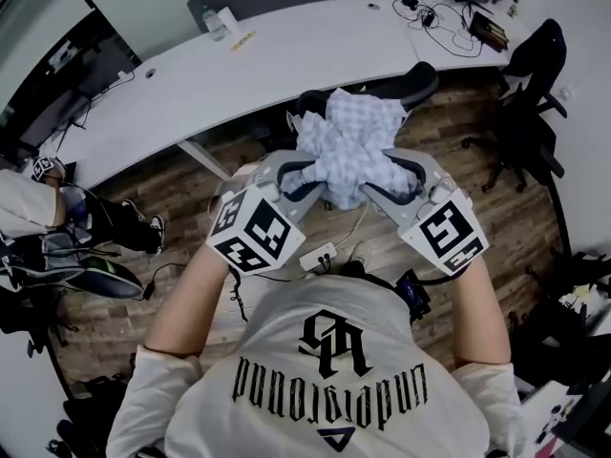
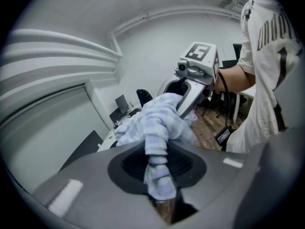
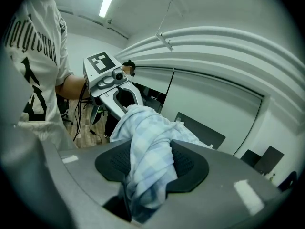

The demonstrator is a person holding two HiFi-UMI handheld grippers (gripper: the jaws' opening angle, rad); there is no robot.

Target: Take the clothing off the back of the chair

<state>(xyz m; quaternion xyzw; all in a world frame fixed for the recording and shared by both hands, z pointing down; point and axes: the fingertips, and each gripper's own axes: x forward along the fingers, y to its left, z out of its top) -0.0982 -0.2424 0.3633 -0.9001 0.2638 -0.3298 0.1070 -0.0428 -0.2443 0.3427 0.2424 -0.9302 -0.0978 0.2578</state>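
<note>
A light blue-and-white checked shirt (image 1: pixel 348 151) is bunched up between my two grippers, just over the black office chair (image 1: pixel 418 81) by the desk. I cannot tell whether it still touches the chair back. My left gripper (image 1: pixel 298 175) is shut on one fold of the shirt (image 2: pixel 159 142), which runs down between its dark pads (image 2: pixel 131 163). My right gripper (image 1: pixel 393 181) is shut on another fold (image 3: pixel 147 161), which spills over its pads (image 3: pixel 190 166). Each gripper shows in the other's view: the right gripper (image 2: pixel 188 97) and the left gripper (image 3: pixel 121 97), close together.
A long curved white desk (image 1: pixel 239 65) runs behind the chair, with a bottle (image 1: pixel 218 22) and tangled cables (image 1: pixel 449 17) on it. A second black chair (image 1: pixel 530 113) stands at the right. A power strip (image 1: pixel 320 256) lies on the wood floor. A seated person's legs (image 1: pixel 110 222) are at the left.
</note>
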